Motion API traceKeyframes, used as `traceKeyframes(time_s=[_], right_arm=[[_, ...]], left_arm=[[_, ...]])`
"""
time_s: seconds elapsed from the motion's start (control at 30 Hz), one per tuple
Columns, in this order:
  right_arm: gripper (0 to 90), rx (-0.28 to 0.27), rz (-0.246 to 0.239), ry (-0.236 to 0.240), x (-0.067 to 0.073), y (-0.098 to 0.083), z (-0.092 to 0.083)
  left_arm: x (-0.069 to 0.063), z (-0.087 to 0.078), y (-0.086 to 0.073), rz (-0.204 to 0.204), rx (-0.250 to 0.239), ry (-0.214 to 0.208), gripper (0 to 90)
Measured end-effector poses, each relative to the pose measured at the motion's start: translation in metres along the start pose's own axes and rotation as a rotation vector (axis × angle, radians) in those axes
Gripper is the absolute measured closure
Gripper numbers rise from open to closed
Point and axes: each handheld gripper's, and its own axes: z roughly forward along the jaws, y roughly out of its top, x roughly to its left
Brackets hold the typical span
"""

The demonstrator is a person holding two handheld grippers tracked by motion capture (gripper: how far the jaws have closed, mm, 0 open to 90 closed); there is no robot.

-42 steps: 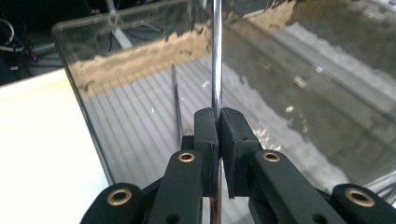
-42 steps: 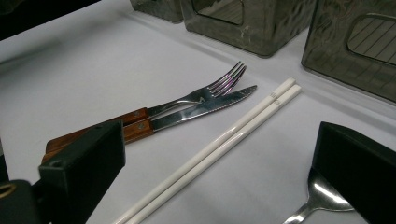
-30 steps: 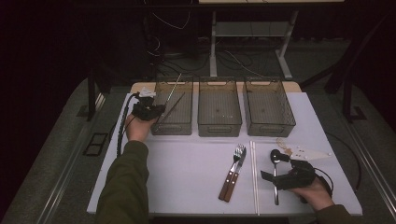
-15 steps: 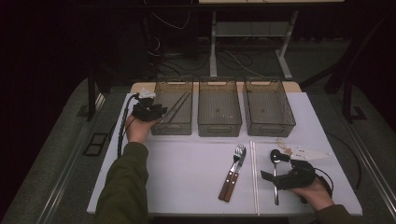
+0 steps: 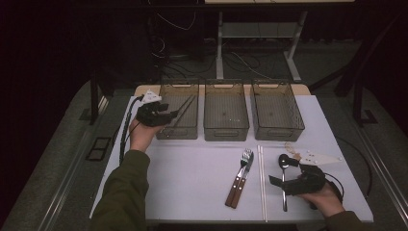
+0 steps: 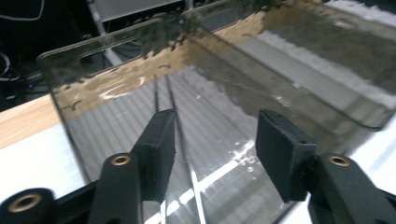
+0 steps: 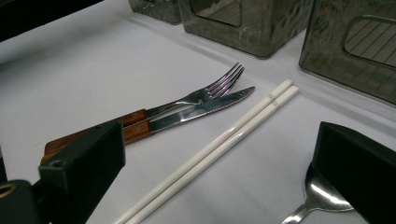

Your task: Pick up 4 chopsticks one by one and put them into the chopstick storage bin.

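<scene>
The dark chopsticks [image 5: 182, 111] now lie inside the leftmost bin [image 5: 166, 132], slanting along its floor toward the far-left corner of the counter [image 5: 192, 187]; a second ago they still stood tilted out over its rim, pinched in your left gripper [image 5: 169, 115]. Its jaws have just been opening and now stand released, nothing pressed between them, the thin sticks [image 6: 180, 135] showing through the gap below. That reads as one pair sorted, so you can draw that hand back. Your right gripper [image 5: 281, 182] rests near the front right corner, jaws spread wide and gripping nothing, straddling the spoon [image 5: 284, 163] on the counter. Just beside it lie the white chopsticks [image 7: 219, 149], then the fork [image 7: 205, 93] and knife [image 7: 215, 108] touching side by side. The middle bin [image 5: 226, 132] and right bin [image 5: 279, 132] hold no cutlery yet.
</scene>
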Motion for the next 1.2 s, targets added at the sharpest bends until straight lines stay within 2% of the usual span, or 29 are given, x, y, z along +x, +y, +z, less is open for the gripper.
traceKeyframes(time_s=[0.17, 0.23, 0.5, 0.6, 0.73, 0.87, 1.0, 1.1, 1.2], right_arm=[[2.7, -0.002, 0.005, 0.0, -0.001, 0.0, 0.0], [2.7, -0.003, 0.005, 0.0, -0.001, 0.0, 0.0], [2.7, -0.001, 0.012, 0.005, -0.003, 0.0, 0.0], [2.7, -0.003, 0.014, 0.0, -0.003, 0.0, -0.001], [2.7, -0.008, 0.009, -0.003, -0.003, 0.0, -0.002], [2.7, -0.008, 0.013, -0.006, -0.003, 0.0, -0.002], [2.7, -0.009, 0.008, -0.007, -0.002, 0.002, -0.001], [2.7, 0.007, 0.003, -0.006, -0.001, 0.001, 0.0], [2.7, -0.006, 0.005, -0.01, -0.001, 0.001, -0.002]], left_arm=[[-0.011, -0.008, 0.001, 0.021, -0.032, -0.031, 39.8], [-0.016, -0.011, 0.001, 0.019, -0.03, -0.058, 36.3], [-0.039, -0.024, -0.006, 0.037, -0.039, -0.088, 30.8], [-0.048, -0.028, -0.011, 0.051, -0.028, -0.091, 28.1], [-0.06, -0.037, -0.024, 0.041, -0.044, -0.111, 22.8], [-0.073, -0.041, -0.042, 0.04, -0.036, -0.131, 18.5], [-0.088, -0.049, -0.055, 0.084, -0.02, -0.153, 14.6], [-0.097, -0.055, -0.064, 0.082, -0.031, -0.173, 13.7], [-0.103, -0.059, -0.073, 0.083, -0.025, -0.189, 12.5]])
